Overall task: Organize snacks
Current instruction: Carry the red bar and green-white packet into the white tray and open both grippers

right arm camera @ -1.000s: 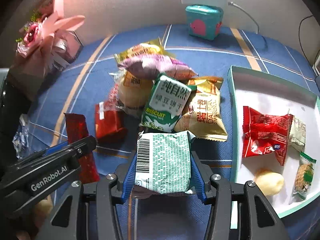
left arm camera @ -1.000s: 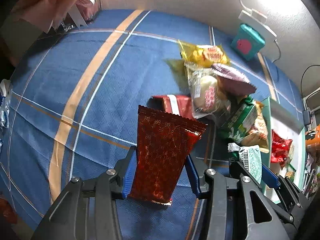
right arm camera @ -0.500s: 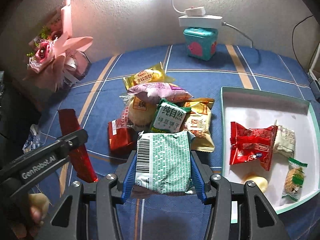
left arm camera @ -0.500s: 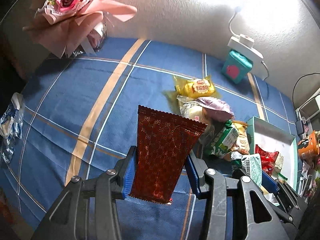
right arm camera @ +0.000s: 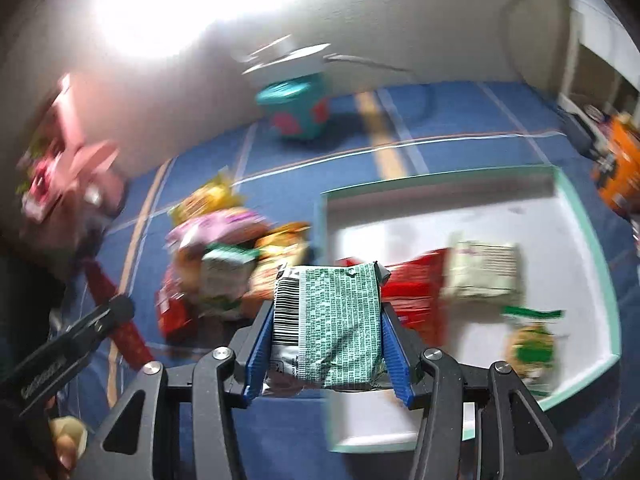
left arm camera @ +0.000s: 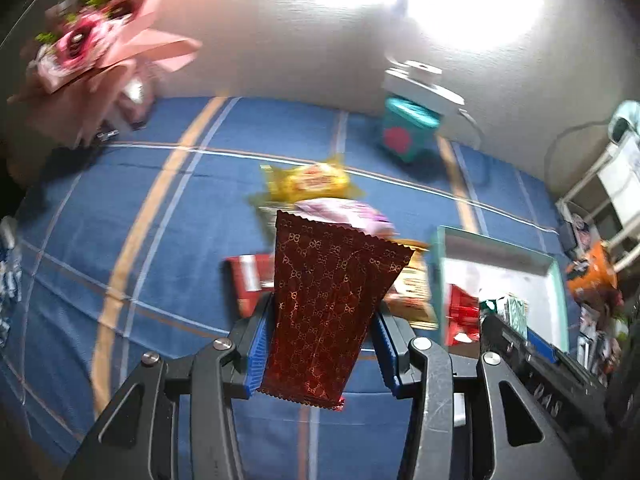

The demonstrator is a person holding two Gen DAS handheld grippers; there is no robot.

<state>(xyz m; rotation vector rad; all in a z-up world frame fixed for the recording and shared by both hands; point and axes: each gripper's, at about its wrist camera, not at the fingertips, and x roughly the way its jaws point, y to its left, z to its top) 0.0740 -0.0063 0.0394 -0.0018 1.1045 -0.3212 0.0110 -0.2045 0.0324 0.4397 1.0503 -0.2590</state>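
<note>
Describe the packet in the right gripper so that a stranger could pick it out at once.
Start at the white tray with the teal rim on the blue cloth. In front of it the right gripper clamps the green packet between blue pads. Unlike the red packet behind it, it shows a barcode and dense print.

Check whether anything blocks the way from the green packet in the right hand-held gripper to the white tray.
Nothing visible does. The right hand-held gripper holds the green packet over the near-left part of the white tray. The red packet and other snacks lie further in; bare floor shows below.
</note>
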